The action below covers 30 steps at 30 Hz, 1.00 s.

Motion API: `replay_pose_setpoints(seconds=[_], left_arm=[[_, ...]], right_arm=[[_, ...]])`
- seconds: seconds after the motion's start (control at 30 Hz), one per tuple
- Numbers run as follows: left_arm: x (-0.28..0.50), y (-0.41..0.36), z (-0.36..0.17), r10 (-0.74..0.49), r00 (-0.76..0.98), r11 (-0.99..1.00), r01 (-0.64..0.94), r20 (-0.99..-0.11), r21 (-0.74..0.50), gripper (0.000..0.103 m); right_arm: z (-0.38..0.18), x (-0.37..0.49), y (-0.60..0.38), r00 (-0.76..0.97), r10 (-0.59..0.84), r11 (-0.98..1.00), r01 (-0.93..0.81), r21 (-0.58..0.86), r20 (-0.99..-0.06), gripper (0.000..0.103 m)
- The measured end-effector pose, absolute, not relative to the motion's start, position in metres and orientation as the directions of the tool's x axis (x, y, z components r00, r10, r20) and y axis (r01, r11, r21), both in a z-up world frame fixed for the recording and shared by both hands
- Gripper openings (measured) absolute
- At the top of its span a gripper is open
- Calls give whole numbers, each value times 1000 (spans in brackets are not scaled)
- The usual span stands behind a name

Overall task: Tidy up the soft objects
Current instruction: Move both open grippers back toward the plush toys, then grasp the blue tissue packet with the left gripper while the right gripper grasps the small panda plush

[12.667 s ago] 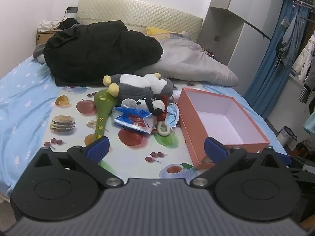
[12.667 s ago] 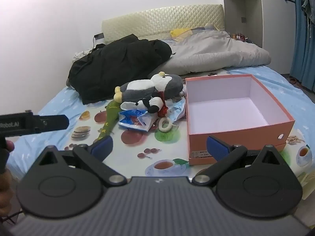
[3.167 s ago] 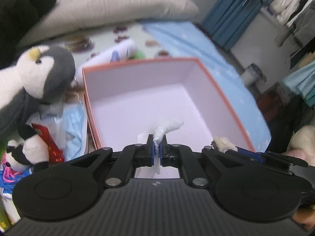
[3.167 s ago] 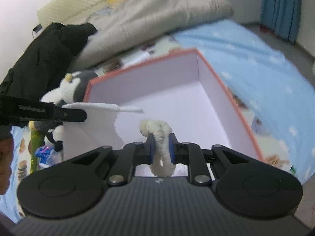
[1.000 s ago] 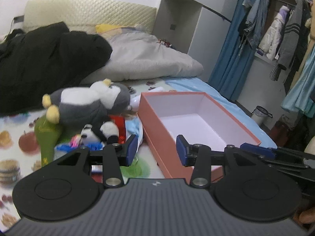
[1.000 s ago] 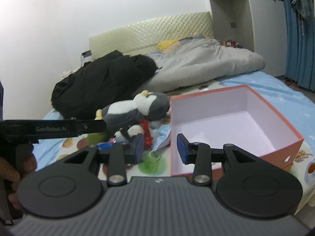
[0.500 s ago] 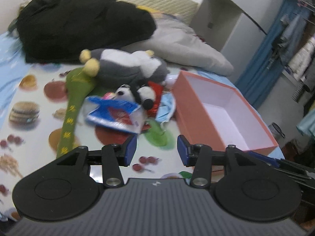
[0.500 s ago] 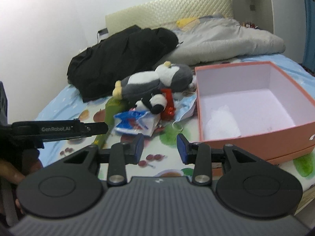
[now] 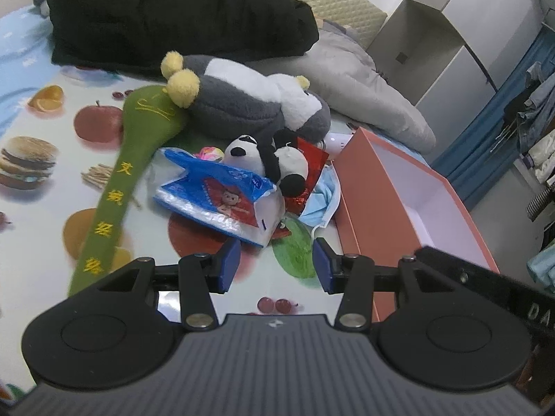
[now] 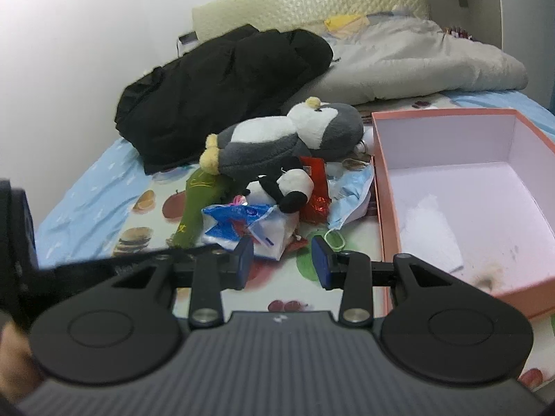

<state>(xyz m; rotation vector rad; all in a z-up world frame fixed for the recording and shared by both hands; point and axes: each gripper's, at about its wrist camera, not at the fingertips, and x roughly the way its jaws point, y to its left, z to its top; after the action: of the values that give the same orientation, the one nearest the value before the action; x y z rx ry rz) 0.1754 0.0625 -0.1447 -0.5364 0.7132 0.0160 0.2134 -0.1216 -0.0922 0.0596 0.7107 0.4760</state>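
A pile of soft things lies on the fruit-print bed cover: a grey and white penguin plush (image 9: 249, 104) (image 10: 288, 138), a small panda plush (image 9: 274, 163) (image 10: 284, 187), a long green plush stick (image 9: 121, 173) (image 10: 197, 208), a blue and white plastic bag (image 9: 222, 201) (image 10: 249, 222), a red packet (image 9: 308, 170) (image 10: 315, 187) and a blue face mask (image 9: 322, 201) (image 10: 350, 190). The pink box (image 9: 385, 215) (image 10: 385, 208) to the right holds a white tissue (image 10: 430, 232). My left gripper (image 9: 272, 265) and right gripper (image 10: 281, 261) hover open and empty just short of the pile.
A black coat (image 9: 166, 17) (image 10: 225, 79) and a grey duvet (image 9: 364, 97) (image 10: 416, 59) lie behind the pile near the headboard. Blue curtains and hanging clothes (image 9: 530, 111) stand at the right beyond the bed edge.
Both grippers have dropped and come closer to the pile, which now fills more of each view. The left one rolled and swung left away from the box. Both stayed open and empty.
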Motion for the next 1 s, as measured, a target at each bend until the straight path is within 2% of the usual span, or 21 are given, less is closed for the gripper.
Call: replay_pose_setpoints(seconds=[0.07, 0.17, 0.43, 0.77, 0.93, 1.0], left_arm=[[181, 64, -150, -173, 762, 857, -196, -624, -477, 52], [189, 68, -159, -188, 754, 839, -210, -630, -502, 51], [220, 76, -174, -202, 738, 810, -245, -644, -534, 51], [263, 77, -195, -201, 704, 815, -267, -682, -515, 50], [277, 80, -204, -200, 691, 816, -276, -695, -509, 42], [282, 81, -208, -193, 686, 818, -282, -701, -501, 34]], right_arm=[[-90, 223, -113, 661, 414, 902, -388, 187, -626, 40], [-89, 238, -108, 637, 454, 888, -382, 255, -623, 40], [-97, 278, -87, 591, 447, 890, -366, 271, -671, 40], [-129, 330, -74, 517, 438, 896, -316, 312, -735, 40], [-146, 353, -68, 477, 435, 897, -300, 324, -763, 40], [-153, 361, -65, 465, 438, 896, -298, 329, -770, 40]])
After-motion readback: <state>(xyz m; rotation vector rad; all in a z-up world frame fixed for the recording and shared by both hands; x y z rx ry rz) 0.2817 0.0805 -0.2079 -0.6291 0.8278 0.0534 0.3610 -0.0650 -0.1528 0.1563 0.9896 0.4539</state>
